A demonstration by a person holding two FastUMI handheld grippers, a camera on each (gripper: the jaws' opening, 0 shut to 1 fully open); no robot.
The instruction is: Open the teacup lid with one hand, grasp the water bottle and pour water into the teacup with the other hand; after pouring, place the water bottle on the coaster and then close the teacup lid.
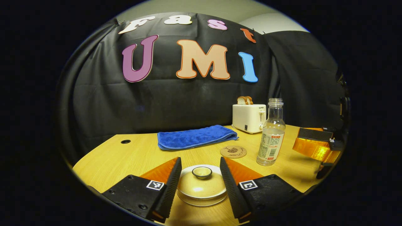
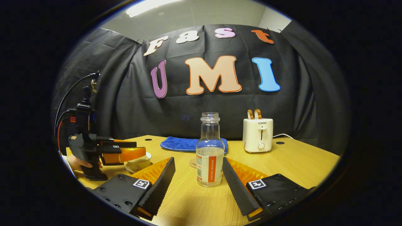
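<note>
Left tool [image 1: 201, 180]: spread wide, 2 fingers either side of lidded teacup [image 1: 201, 185], not touching; lid [image 1: 201, 181] on cup, knob centred in gap. Cup and saucer on bench [image 1: 110, 158], near front edge.

Right tool [image 2: 198, 182]: spread wide, flanking water bottle [image 2: 209, 150], clear gap each side. Bottle upright on bench, uncapped, partly filled.

Coaster [image 1: 233, 152] flat on bench, just beside bottle, bare.

Behind: blue towel [image 1: 194, 137], folded; white toaster [image 1: 249, 117] with 2 bread slices.

Lidded teacup [image 1: 201, 185] btwn fingers [image 1: 169, 188] — untouched
</note>
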